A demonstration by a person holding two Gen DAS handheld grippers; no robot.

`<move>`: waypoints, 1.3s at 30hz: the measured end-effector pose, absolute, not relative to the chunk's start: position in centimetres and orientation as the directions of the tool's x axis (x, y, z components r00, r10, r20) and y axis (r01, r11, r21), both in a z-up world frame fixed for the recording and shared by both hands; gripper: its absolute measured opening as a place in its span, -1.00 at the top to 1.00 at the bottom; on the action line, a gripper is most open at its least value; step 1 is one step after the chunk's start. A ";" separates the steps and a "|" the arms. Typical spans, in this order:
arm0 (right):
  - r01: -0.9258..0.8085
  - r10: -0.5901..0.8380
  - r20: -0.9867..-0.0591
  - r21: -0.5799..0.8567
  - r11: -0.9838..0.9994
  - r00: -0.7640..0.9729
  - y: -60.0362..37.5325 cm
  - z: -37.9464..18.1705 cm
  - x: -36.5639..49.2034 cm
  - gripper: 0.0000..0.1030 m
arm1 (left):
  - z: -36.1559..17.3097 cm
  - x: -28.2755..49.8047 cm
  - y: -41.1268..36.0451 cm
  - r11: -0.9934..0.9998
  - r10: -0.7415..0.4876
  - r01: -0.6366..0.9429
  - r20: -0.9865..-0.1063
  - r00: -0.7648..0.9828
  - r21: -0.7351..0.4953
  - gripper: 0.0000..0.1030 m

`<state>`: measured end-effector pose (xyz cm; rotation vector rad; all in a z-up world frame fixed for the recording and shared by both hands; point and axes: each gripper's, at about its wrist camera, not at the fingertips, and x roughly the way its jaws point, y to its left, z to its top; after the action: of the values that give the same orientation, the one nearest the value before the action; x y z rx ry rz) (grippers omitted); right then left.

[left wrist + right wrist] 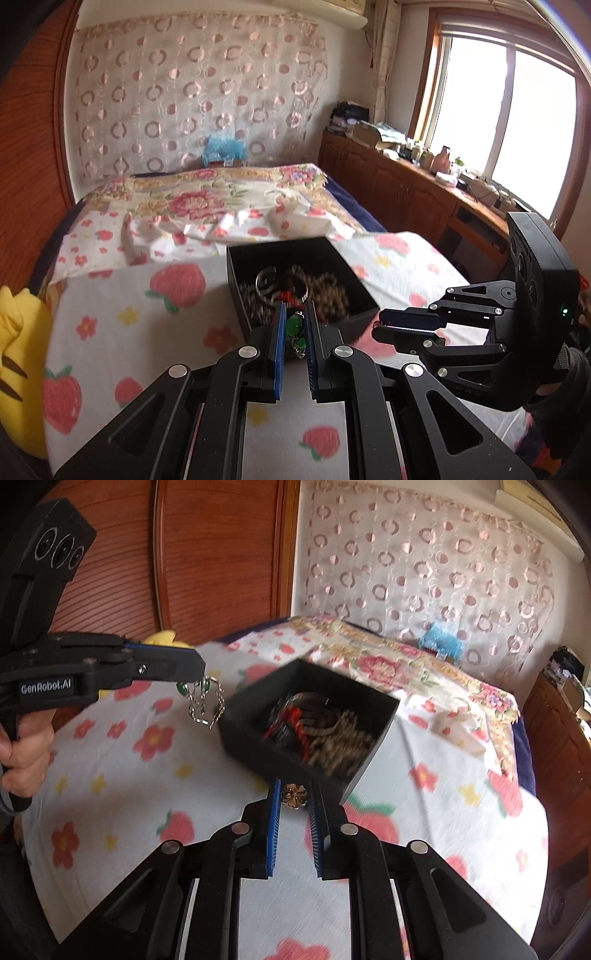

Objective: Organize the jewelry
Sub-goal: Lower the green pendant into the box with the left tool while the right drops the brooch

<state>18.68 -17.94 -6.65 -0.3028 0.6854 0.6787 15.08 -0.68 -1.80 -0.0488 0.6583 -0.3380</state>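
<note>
I am holding a silver chain with green stones [201, 699] pinched in the left hand-held gripper [294, 314], and a gold clover-shaped charm [294, 795] nipped in the right hand-held gripper [294, 794]. The open black jewelry box [384, 716] is sitting just ahead of both on the bed. Sorting step; next I judge each piece needs its own spot.

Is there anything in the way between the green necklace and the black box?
Nothing visible. The green necklace dangles from the left gripper just beside the open black box, with only flowery bedsheet below. The box has no lid on, though other jewelry already fills its bottom.
</note>
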 end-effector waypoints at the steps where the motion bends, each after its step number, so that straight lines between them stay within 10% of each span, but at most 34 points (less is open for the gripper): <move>1: -0.664 0.478 -0.663 -0.038 0.747 0.576 -17.9 -6.4 19.0 0.67 | -1.7 15.5 -0.7 0.945 -0.323 0.289 -0.591 0.739 -0.154 0.83; 16: -0.658 0.487 -0.652 -0.024 0.753 0.581 -17.0 -6.0 21.7 0.67 | -2.4 18.2 -0.9 0.956 -0.288 0.260 -0.618 0.732 -0.137 0.78; 36: -0.676 0.534 -0.665 0.058 0.734 0.523 -13.8 -6.7 24.0 0.66 | -3.3 15.7 3.7 0.990 -0.140 0.104 -0.631 0.763 -0.094 0.07; 39: -0.659 0.518 -0.661 0.046 0.751 0.544 -14.0 -6.5 23.8 0.30 | -3.0 15.0 4.0 0.993 -0.122 0.088 -0.627 0.769 -0.085 -0.21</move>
<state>23.85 -14.04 -6.52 -0.2179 0.7073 0.7045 15.02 3.98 -3.02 -0.0512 0.6836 -0.1138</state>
